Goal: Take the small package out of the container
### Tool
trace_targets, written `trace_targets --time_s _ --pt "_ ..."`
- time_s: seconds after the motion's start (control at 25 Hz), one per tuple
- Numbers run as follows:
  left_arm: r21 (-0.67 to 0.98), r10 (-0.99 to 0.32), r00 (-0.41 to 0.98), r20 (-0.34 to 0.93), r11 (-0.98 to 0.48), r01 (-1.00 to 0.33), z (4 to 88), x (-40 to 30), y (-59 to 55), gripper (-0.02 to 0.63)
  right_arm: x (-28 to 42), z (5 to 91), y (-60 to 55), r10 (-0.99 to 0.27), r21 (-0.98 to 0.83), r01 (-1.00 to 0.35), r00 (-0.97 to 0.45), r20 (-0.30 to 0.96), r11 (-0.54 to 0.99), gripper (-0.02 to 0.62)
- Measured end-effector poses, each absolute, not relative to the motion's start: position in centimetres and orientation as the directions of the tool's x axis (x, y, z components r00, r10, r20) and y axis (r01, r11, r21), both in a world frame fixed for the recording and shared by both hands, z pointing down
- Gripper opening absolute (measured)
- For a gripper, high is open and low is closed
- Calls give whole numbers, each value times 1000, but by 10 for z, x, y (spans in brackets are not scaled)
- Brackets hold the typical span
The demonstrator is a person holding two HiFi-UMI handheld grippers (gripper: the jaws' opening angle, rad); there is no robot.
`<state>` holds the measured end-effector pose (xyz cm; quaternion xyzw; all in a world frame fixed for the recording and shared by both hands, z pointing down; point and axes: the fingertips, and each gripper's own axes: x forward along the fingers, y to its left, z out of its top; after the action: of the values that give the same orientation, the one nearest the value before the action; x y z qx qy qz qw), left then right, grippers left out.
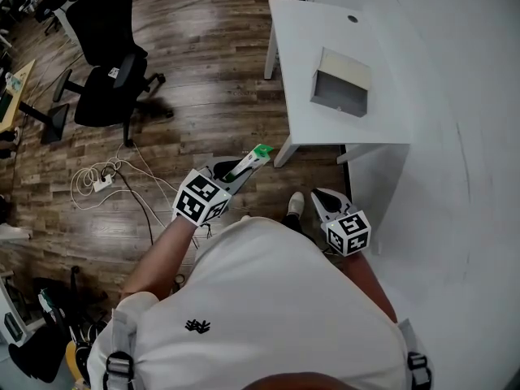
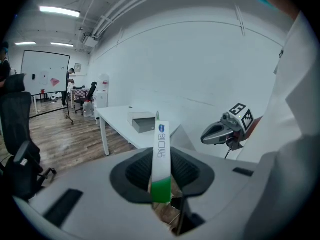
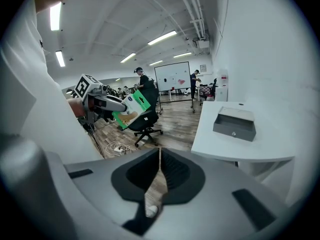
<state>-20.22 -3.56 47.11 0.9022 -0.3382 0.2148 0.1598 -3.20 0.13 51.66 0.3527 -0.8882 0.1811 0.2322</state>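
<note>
Wood-plank floor (image 1: 203,80) fills the left of the head view, white wall on the right. Far left: black office chairs (image 1: 110,63), with a tangle of white cables (image 1: 101,177) on the floor below them.

The person in a white shirt (image 1: 268,299) stands bottom centre, one shoe (image 1: 296,205) showing between the two tools.

The left gripper (image 1: 244,167) is clamped on the small package (image 1: 250,161), a flat white and green pack. It is clear of the container, held in the air over the floor, left of the table's near corner. In the left gripper view the package (image 2: 161,144) stands edge-on and upright between the pads, green end down in the left gripper (image 2: 161,176), white end with blue print sticking up. The table (image 2: 115,116) and container (image 2: 142,123) sit well behind it.

The right gripper (image 1: 321,195) hangs just right of the shoe, near the table leg, apart from the left one. In its own view the right gripper (image 3: 159,166) has its jaws together, tips meeting, nothing between them. That view also shows the package (image 3: 132,106) in the other tool at left.

The white table (image 1: 309,31) is upper right. The grey container (image 1: 341,84), an open-topped box, rests on it towards the near edge, well apart from both grippers. Its inside can't be made out.
</note>
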Motion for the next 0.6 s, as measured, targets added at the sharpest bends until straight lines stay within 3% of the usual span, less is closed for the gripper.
trace_targets --time_s 0.6 --pt "157 -531 688 495 -724 -672 471 -201 -30 95 -34 513 4 -552 -137 -712 -638 537 689 9"
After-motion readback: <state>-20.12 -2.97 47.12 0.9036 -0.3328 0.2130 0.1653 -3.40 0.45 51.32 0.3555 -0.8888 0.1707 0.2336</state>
